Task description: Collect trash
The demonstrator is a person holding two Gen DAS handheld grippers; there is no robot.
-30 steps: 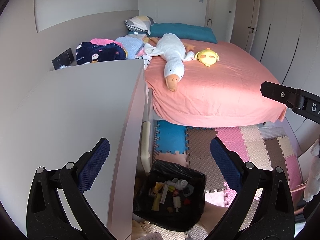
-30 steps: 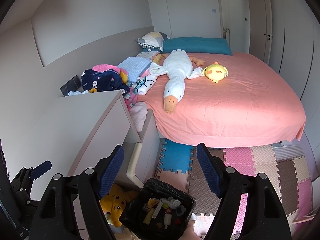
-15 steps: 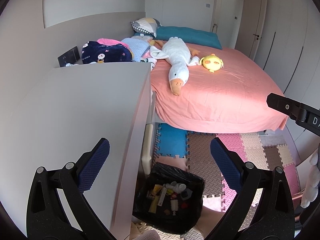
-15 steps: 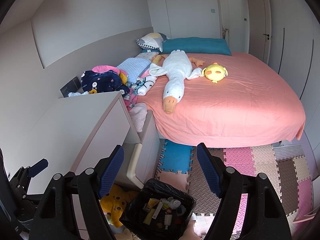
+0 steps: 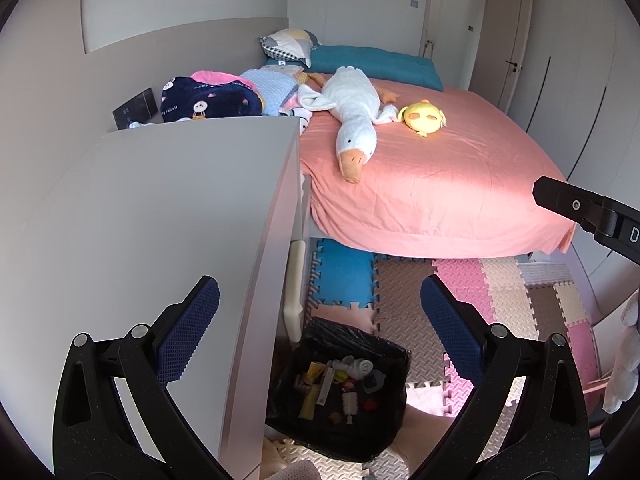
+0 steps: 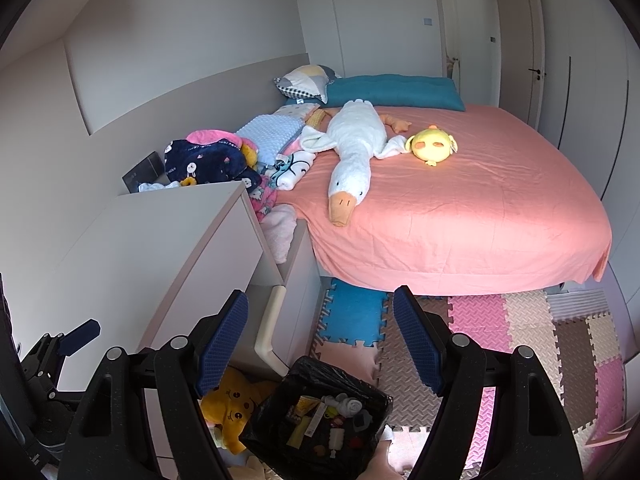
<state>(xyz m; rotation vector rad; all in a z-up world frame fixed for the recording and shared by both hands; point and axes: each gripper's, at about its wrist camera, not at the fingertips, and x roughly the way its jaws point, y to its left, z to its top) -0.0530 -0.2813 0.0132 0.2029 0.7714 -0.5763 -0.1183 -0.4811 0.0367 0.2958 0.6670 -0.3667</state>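
Observation:
A bin lined with a black bag (image 5: 384,350) (image 6: 372,394) stands on the floor beside a white desk (image 5: 160,208) (image 6: 160,236). It holds several pieces of trash: wrappers, a rolled tissue, small bottles. My left gripper (image 5: 320,328) is open and empty, high above the desk edge and the bin. My right gripper (image 6: 320,334) is open and empty, high above the bin. The left gripper also shows in the right wrist view (image 6: 76,330) at the lower left.
A bed with a pink sheet (image 6: 460,200) carries a white goose plush (image 6: 352,152), a yellow plush (image 6: 434,146) and piled clothes (image 6: 208,160). Foam puzzle mats (image 6: 520,328) cover the floor. A yellow plush toy (image 6: 232,404) lies under the desk by the bin.
The left wrist view has swung left and tilted, so the desk top fills more of it. The right gripper has barely moved. Both stay open and empty.

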